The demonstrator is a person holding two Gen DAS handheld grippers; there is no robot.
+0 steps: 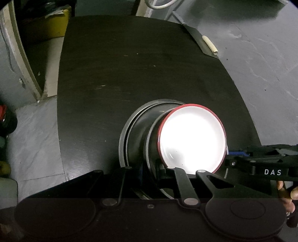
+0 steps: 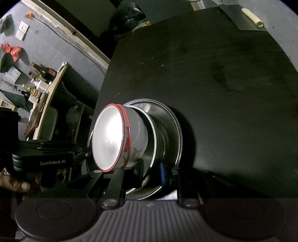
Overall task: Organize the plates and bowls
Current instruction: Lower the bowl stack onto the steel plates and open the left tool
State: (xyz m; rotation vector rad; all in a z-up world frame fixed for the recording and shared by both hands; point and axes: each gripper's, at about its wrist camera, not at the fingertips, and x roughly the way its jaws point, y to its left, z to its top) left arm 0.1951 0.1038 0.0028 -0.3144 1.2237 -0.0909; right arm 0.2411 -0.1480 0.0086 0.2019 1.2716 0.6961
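Observation:
A stack of steel plates [image 1: 123,135] [image 2: 177,130] sits on the dark round table [image 1: 130,65] [image 2: 223,74]. A steel bowl [image 1: 149,137] [image 2: 150,141] rests in them, and a white-lidded steel container with a red rim [image 1: 191,137] [image 2: 109,137] stands on top. My left gripper [image 1: 150,171] reaches in at the stack's near edge, its fingers astride the bowl's rim. My right gripper [image 2: 150,173] comes in from the other side, its blue-padded fingers [image 2: 163,173] on either side of the plate and bowl rims. Whether either gripper grips is hidden.
A rolled paper [image 1: 210,44] [image 2: 253,16] lies on a dark mat at the table's far right corner. The floor is grey stone. A shelf with bottles [image 2: 41,82] stands left of the table, and a yellow bin [image 1: 52,24] stands behind it.

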